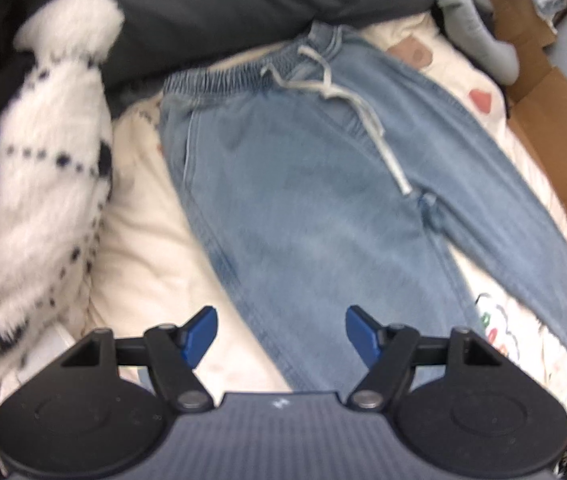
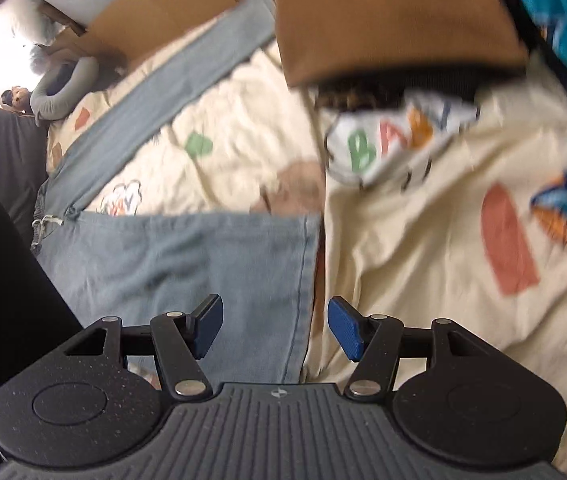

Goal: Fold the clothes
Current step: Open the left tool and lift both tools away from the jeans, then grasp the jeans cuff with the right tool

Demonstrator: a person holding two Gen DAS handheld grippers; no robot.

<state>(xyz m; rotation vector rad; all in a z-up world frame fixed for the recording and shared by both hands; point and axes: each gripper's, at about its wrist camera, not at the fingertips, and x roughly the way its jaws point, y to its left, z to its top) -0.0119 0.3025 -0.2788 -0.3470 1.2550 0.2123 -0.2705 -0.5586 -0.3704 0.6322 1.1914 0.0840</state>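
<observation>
Light-blue jeans [image 1: 307, 184] spread flat mid-frame, soft and limp, best gripped at hem [image 2: 307, 264]; left gripper [image 1: 281, 336] and right gripper [image 2: 275, 328] jaws released, empty.

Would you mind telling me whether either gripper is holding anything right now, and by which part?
Nothing is held. The left gripper and right gripper both stand open above the light blue jeans, pads touching no cloth.

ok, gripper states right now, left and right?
Left gripper: open, empty, above the jeans.
Right gripper: open, empty, over a jeans leg hem.
</observation>
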